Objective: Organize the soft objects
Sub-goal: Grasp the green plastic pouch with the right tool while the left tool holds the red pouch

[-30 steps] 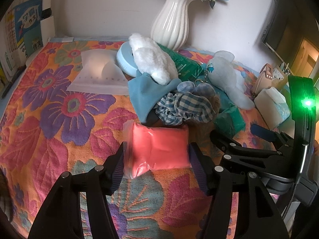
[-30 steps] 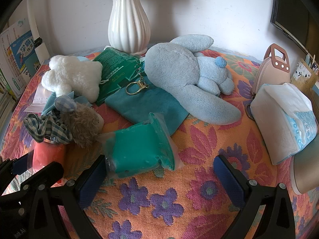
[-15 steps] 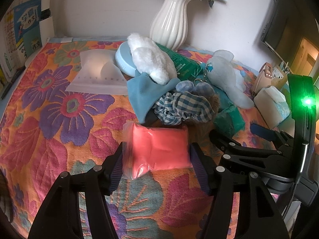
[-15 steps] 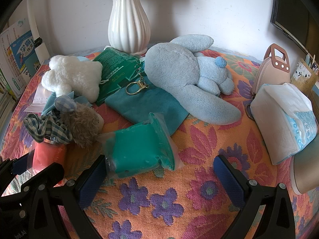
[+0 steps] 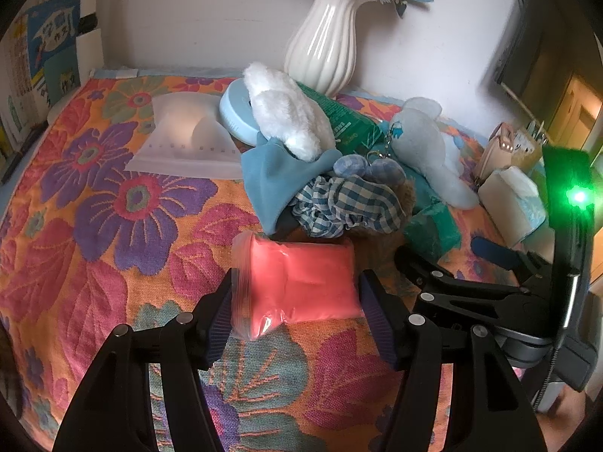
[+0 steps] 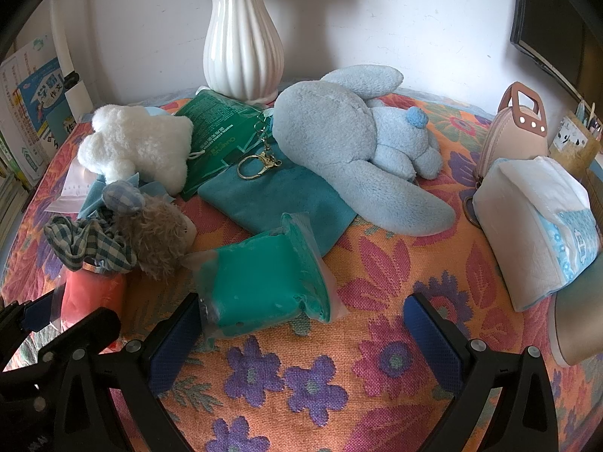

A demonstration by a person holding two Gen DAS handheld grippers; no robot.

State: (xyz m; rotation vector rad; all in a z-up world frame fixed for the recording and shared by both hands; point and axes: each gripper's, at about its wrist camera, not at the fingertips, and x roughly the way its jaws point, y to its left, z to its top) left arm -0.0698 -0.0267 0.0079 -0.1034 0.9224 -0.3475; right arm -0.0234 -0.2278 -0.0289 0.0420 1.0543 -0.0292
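My left gripper point(image 5: 296, 310) is shut on a red soft packet in clear plastic point(image 5: 299, 282), low over the flowered cloth; the packet also shows in the right wrist view point(image 6: 92, 293). My right gripper point(image 6: 305, 331) is open, its left pad beside a green soft packet point(image 6: 260, 282) that lies on the cloth. Behind lie a checked fabric piece point(image 5: 346, 203), a brown plush point(image 6: 158, 233), a white plush point(image 6: 139, 147), a light blue plush rabbit point(image 6: 354, 143) and a teal cloth point(image 6: 286, 196).
A white vase point(image 6: 243, 45) stands at the back wall. A tissue pack point(image 6: 535, 226) and a pink pouch point(image 6: 516, 132) sit at the right. A clear zip bag point(image 5: 184, 139) and a blue round tin point(image 5: 235, 113) lie at the back left. Books point(image 5: 34, 75) stand at the left.
The left gripper has shifted slightly with the red packet held between its pads. The right gripper and the green packet have not moved.
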